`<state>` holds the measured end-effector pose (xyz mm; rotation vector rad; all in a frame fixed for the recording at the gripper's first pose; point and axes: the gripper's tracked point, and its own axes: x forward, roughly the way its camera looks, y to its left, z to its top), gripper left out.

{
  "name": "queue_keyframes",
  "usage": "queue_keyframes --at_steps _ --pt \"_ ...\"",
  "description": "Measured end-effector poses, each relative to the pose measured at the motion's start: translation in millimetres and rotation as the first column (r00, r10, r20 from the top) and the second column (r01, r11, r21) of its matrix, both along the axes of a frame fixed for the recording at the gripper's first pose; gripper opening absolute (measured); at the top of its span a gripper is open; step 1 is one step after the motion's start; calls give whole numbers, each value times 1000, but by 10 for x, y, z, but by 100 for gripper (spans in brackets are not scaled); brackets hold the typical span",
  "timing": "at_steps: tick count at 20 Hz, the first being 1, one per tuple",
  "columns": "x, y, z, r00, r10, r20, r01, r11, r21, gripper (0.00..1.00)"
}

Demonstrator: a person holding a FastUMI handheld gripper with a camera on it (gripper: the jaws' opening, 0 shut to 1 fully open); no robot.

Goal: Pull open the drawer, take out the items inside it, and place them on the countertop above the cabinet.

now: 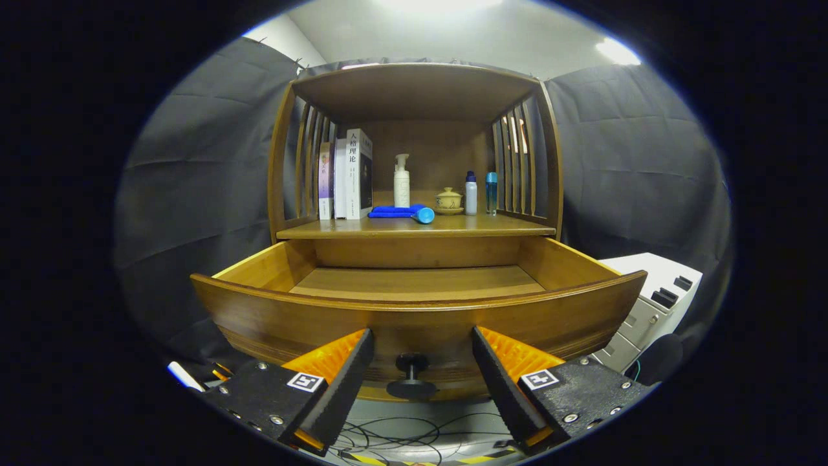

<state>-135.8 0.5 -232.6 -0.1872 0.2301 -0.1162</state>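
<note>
A: Between the fingers, what do you see?

B: Between them sits the small dark round knob [411,375] of the curved brown wooden drawer [414,320]. The claw [420,378] stands wide, its fingers either side of the knob and touching nothing.

A: And the drawer?

B: Pulled out toward the claw, its floor bare as far as I can see; the front wall hides the near strip.

A: The items?

B: A folded blue cloth [393,211] and a blue cylinder [425,215] lie on the wooden surface [491,226] above, beyond the fingers, beside upright books [352,175] and bottles. Judging from that, little remains.
</note>
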Motion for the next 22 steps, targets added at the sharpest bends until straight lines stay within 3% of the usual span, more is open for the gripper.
queue_keyframes --at_steps 11,22 --pt "397 -66 -7 1000 22 -9 -21 996 84 95" --pt "1244 -71 17 1000 3 8 -3 998 59 95"
